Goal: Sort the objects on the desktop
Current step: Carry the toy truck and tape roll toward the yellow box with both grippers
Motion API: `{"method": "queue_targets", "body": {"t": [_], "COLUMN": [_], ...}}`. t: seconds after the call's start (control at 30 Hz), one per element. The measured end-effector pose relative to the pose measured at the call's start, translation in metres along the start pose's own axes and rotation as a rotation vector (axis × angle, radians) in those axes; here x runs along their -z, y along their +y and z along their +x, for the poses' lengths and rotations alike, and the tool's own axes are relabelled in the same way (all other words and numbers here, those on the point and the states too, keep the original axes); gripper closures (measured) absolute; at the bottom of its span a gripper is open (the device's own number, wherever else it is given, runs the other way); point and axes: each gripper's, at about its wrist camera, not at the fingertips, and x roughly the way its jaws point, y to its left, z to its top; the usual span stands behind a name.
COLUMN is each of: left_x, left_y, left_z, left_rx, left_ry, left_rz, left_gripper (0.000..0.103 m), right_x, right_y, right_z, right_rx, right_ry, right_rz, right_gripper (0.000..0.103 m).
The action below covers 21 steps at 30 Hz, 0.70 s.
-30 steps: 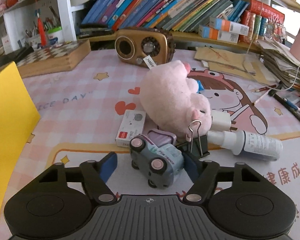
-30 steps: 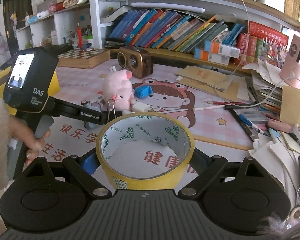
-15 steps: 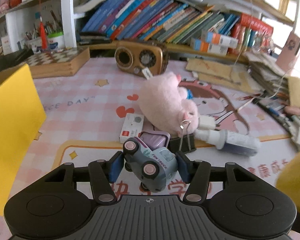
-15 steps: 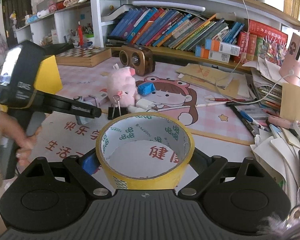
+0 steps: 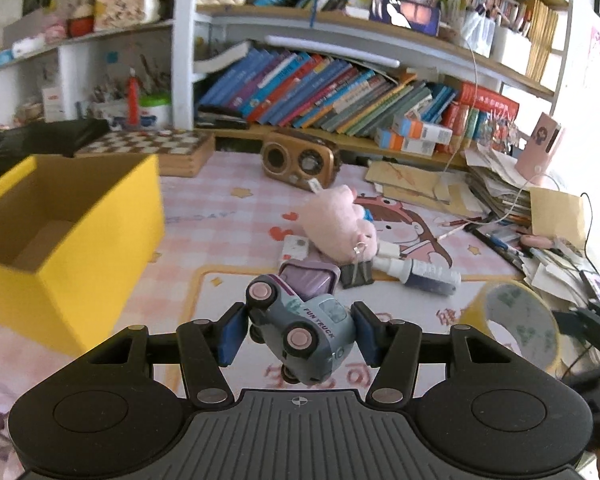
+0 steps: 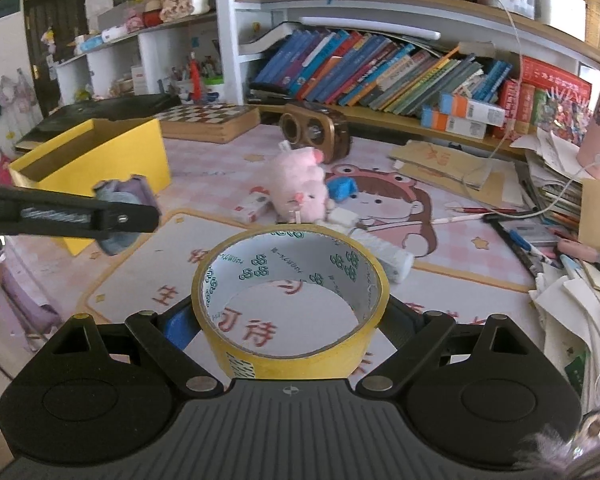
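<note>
Toy truck (image 5: 302, 332) clamped between the blue pads of the left gripper (image 5: 300, 334), tilted nose-down, off the desk mat (image 5: 228, 208), lettering "FUN TRUCK" readable on its side. Yellow box (image 5: 100, 236) sits open-topped to the left of the left gripper's fingers and near; judged the drop target, so the next move runs leftward and over its rim. In the right wrist view the left gripper (image 6: 112, 216) is beside that box (image 6: 116, 148) already, and it is the nearer hand by far. Right gripper (image 6: 288, 320) grasps a yellow tape roll (image 6: 292, 304) across its width, hole facing up, core printed with a repeating green logo and text too small to read. Pink plush pig (image 5: 336, 224), binder clip (image 5: 358, 270), spray bottle (image 5: 424, 274) and small white box (image 5: 296, 246) lie on the mat, unsorted. Brown retro radio (image 5: 298, 160) and chessboard (image 5: 160, 148) at the back. Mat shows "DAY" and large red Chinese characters.
</note>
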Motion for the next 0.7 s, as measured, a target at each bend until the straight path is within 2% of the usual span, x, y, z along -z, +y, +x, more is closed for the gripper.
{"method": "queue_targets", "body": {"t": [0.33, 0.7], "left_x": [0.021, 0.031], "left_y": [0.045, 0.084], "left_z": [-0.042, -0.069], "left_rx": [-0.06, -0.016], "left_ry": [-0.024, -0.04], "left_rz": [-0.081, -0.064], "left_gripper": [0.047, 0.047], "right_x": [-0.004, -0.001], "right_y": [0.052, 0.113], "right_z": [-0.004, -0.012], "right_rx": [-0.065, -0.061], "right_ry": [-0.005, -0.005], "right_rz": [-0.066, -0.072], "right_gripper": [0.012, 0.012]}}
